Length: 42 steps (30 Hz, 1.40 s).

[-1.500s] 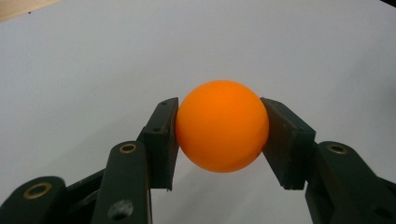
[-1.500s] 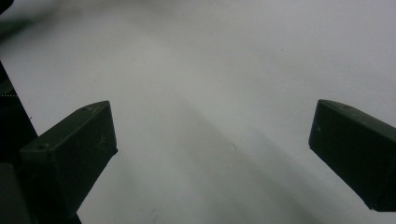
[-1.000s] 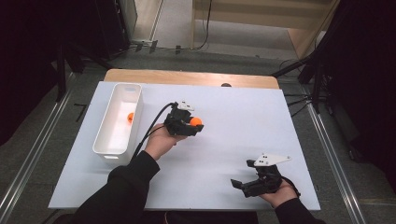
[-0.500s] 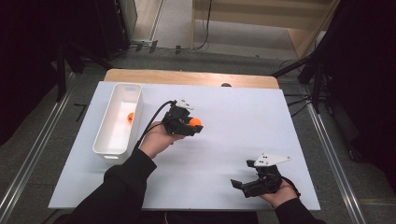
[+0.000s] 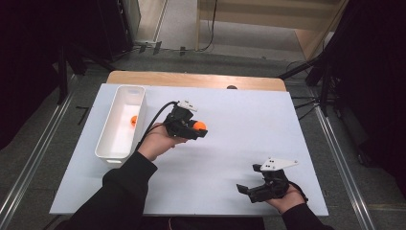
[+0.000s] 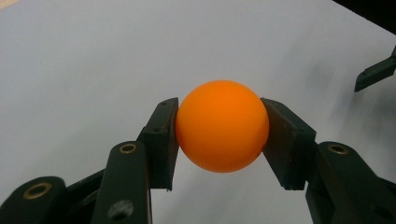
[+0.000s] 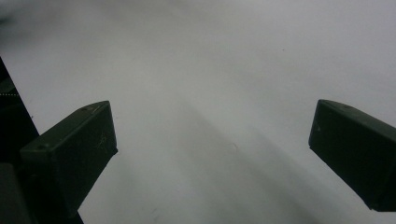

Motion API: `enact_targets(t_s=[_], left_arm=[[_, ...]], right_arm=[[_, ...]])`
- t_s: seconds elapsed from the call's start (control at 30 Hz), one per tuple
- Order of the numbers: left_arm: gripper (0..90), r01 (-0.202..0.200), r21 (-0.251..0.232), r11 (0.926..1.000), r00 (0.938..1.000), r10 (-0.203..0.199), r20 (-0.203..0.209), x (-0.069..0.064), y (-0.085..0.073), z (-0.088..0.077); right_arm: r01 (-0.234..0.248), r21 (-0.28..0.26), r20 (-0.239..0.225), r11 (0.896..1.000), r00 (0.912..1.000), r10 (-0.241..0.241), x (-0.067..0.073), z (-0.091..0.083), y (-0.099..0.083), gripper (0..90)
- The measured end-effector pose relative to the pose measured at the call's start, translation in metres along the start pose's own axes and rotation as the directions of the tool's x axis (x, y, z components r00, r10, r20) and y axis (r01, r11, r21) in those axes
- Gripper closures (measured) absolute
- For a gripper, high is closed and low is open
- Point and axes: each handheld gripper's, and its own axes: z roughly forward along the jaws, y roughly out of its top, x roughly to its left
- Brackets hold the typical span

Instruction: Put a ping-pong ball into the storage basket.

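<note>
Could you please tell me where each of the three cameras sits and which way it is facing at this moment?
High view: fixed above the person's side, looking forward and down on the white table; both forearms and hands enter from the bottom.
Left gripper view: rides on the left claw, looking along its jaws, shut on the orange ball, with the table behind.
Right gripper view: rides on the right claw, looking along its open jaws at bare table.
Shared: the high view and the left gripper view both show the ball in the left claw.

Round orange ball (image 6: 222,126), smooth, pinched between black fingers (image 6: 161,140), above white table
</note>
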Motion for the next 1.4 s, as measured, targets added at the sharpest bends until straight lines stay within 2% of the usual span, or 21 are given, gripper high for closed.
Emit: enact_targets(t_s=[0.37,0.63,0.77,1.17,1.4], left_arm=[[50.1,-0.013,0.009,0.9999,0.9999,0.012,0.010,0.001,0.002,-0.011],[50.1,-0.037,0.020,0.9991,0.9993,0.037,0.004,0.001,0.003,-0.019],[50.2,-0.029,0.011,0.9995,0.9996,0.029,0.003,0.002,0.002,-0.022],[50.1,-0.033,0.025,0.9991,0.9993,0.033,0.015,0.004,0.003,-0.032],[50.1,-0.022,0.027,0.9994,0.9994,0.021,0.027,0.008,0.003,-0.040]], right_arm=[[0.000,-0.002,-0.001,1.000,1.0000,0.000,0.000,0.000,0.000,0.0],[-0.001,-0.002,-0.001,1.000,1.0000,0.001,0.000,0.000,0.000,0.0],[0.000,-0.002,-0.002,1.000,1.0000,0.000,0.000,0.000,0.000,0.0],[0.000,-0.002,-0.001,1.000,1.0000,0.000,0.000,0.000,0.000,0.0],[-0.001,0.000,0.000,1.000,1.0000,0.001,0.000,0.000,0.000,0.0]])
